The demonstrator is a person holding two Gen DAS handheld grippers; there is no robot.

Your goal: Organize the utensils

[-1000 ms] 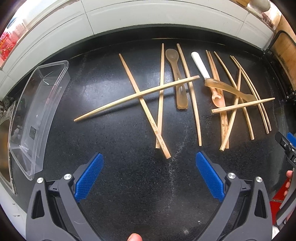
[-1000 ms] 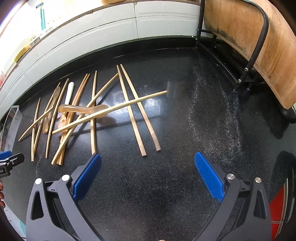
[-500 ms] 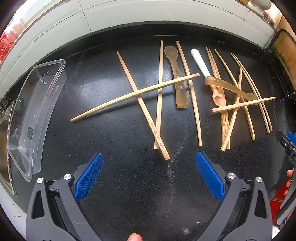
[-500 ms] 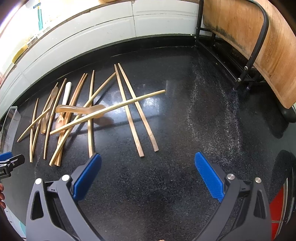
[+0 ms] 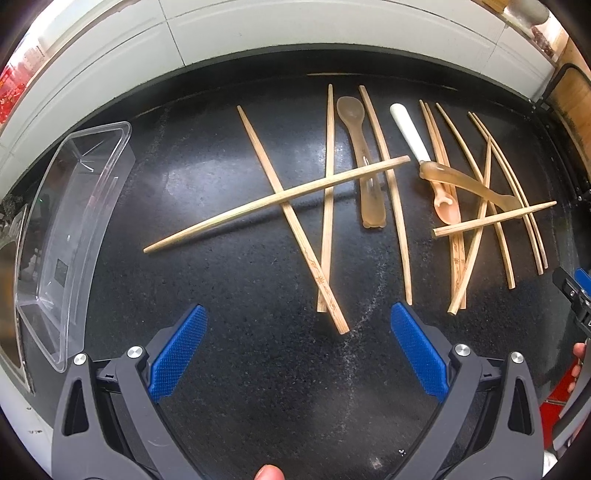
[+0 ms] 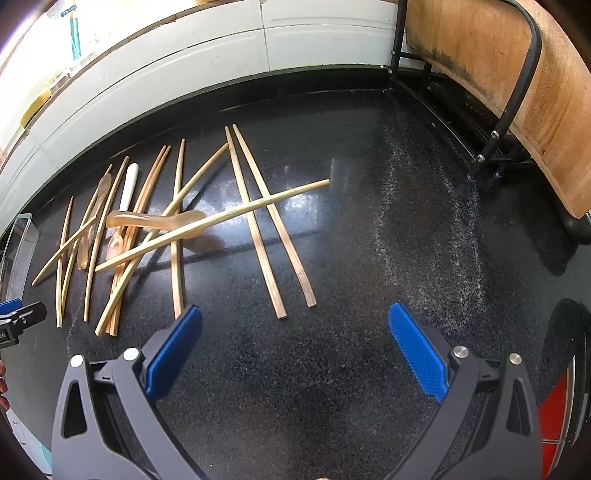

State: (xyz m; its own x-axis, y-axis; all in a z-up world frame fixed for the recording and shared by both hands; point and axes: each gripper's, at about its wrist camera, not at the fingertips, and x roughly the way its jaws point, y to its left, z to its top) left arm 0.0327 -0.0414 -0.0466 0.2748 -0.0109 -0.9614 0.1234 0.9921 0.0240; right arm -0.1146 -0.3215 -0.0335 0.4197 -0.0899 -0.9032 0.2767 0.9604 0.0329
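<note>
Several wooden chopsticks (image 5: 277, 197) lie crossed on the black counter, together with a translucent amber spoon (image 5: 364, 158), a second amber spoon (image 5: 469, 182) and a white-handled spoon (image 5: 410, 133). My left gripper (image 5: 297, 349) hovers open just short of the nearest chopstick tips, holding nothing. In the right wrist view the same pile of chopsticks (image 6: 218, 221) lies to the left, with two parallel chopsticks (image 6: 280, 236) straight ahead. My right gripper (image 6: 295, 350) is open and empty, close behind their near ends.
A clear plastic tray (image 5: 70, 229) lies at the left of the counter. A white tiled wall (image 5: 295, 33) runs along the back. A wooden board in a black metal rack (image 6: 509, 85) stands at the right. The other gripper's tip (image 5: 572, 295) shows at the right edge.
Both grippers have crept slightly forward and the views have shifted a little; the utensils lie where they were and both grippers stay open.
</note>
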